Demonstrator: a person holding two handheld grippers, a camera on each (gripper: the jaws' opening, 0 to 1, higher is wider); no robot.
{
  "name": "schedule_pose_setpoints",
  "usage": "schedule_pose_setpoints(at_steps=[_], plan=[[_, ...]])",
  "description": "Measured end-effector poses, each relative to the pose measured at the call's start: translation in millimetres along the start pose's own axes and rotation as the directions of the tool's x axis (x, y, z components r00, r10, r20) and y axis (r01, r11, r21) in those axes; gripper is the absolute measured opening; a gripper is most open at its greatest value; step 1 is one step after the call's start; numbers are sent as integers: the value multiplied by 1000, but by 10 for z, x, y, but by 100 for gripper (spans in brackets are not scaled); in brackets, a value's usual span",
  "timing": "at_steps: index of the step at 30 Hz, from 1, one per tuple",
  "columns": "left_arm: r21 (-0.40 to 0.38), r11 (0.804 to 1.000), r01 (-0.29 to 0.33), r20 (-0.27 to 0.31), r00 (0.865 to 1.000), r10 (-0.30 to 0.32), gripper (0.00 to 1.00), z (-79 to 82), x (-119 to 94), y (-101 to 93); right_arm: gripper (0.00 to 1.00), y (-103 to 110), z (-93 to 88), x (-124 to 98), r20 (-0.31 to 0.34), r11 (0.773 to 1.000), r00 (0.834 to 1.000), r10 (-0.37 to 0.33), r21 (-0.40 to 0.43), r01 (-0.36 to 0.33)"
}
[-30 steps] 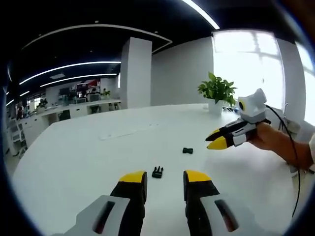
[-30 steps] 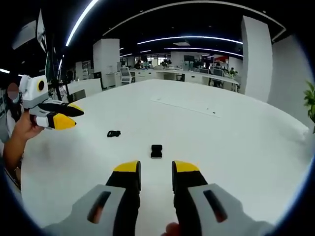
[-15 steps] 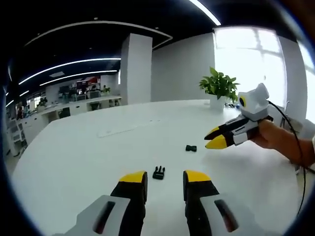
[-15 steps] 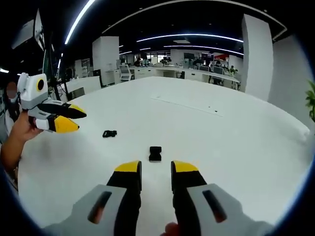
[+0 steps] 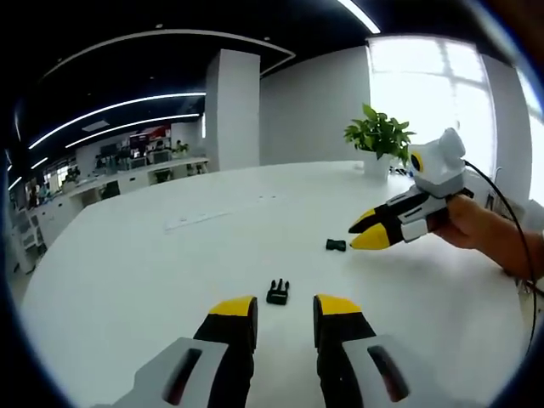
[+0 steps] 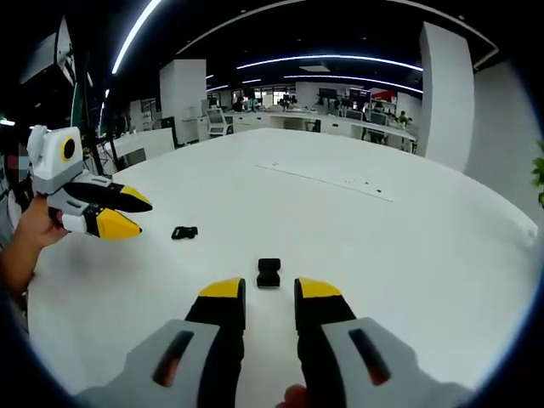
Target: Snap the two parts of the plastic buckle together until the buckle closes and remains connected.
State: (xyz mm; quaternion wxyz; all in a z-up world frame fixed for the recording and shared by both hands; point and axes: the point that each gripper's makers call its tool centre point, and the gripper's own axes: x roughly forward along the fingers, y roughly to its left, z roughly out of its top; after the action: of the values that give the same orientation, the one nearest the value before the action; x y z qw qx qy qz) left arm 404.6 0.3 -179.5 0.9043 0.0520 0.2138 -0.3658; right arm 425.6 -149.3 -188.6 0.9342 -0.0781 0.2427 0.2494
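Evidently light and stiff, the small black pronged plastic buckle part (image 5: pixel 278 291) and black socket part (image 6: pixel 269 273) want gripping by their flat sides; left gripper (image 5: pixel 285 309) and right gripper (image 6: pixel 269 289) hang parted, empty.

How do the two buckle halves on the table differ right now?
The pronged half shows prongs at one end; the socket half is a plain block. The pronged half lies just ahead of the left gripper, the socket half just ahead of the right gripper. Both are small, black, lying apart on the white table, ungripped.
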Motion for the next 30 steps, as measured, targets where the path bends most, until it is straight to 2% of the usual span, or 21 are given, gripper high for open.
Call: schedule_pose_setpoints(at_steps=[9, 14, 18, 30], plan=[[-17, 1000, -17, -15, 1000, 17, 25, -29, 47, 45, 22, -22, -46, 76, 0, 1000, 1000, 2, 19, -2], [11, 1000, -9, -30, 1000, 9, 25, -47, 96, 13, 22, -7, -62, 94, 2, 1000, 1000, 6, 24, -6], [10, 1000, -9, -21, 1000, 10, 25, -26, 132, 32, 21, -5, -70, 115, 4, 1000, 1000, 1, 12, -1], [-54, 999, 2, -34, 999, -3, 25, -81, 278, 53, 19, 13, -51, 169, 24, 1000, 1000, -3, -17, 3]])
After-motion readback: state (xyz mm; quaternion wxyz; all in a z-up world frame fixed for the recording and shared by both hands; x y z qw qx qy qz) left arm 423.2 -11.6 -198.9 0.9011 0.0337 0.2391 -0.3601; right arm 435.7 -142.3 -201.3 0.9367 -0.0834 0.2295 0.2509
